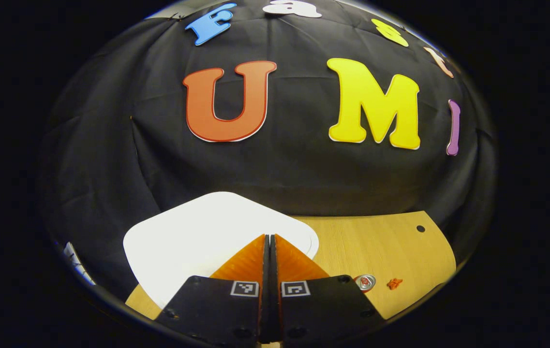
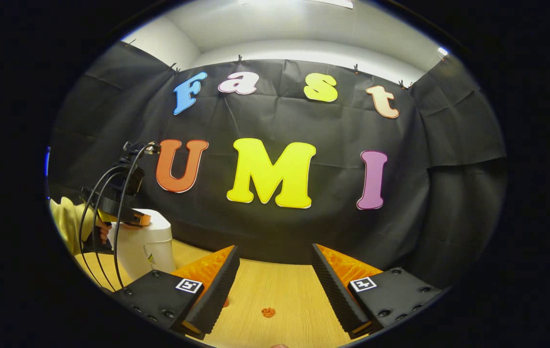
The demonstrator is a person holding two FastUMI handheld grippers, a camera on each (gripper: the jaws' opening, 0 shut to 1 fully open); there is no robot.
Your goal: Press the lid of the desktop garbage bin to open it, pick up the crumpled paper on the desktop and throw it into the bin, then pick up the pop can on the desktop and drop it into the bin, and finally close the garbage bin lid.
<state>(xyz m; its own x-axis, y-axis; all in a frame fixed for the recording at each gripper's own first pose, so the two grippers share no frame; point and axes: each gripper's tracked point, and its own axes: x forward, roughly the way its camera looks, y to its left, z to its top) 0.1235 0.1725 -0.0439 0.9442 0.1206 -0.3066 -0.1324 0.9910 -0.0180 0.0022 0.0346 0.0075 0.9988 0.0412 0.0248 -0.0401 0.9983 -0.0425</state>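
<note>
My left gripper (image 1: 270, 238) is shut with nothing between its fingers, and its tips hang over the flat white lid (image 1: 192, 237) of the garbage bin. The lid lies closed; I cannot tell whether the tips touch it. To the right on the wooden table stand a pop can (image 1: 365, 282), seen from above, and a small orange crumpled scrap (image 1: 394, 283). In the right gripper view the white bin (image 2: 146, 244) stands at far left with the left gripper (image 2: 143, 220) on top, held by a hand in a yellow sleeve (image 2: 67, 220). My right gripper (image 2: 275, 253) is open above the table, the orange scrap (image 2: 268, 312) below it.
The wooden table (image 1: 381, 246) ends at the black cloth wall just behind the bin. A small dark hole (image 1: 420, 228) marks the table's far right corner. Black cables (image 2: 110, 203) loop from the left gripper down past the bin.
</note>
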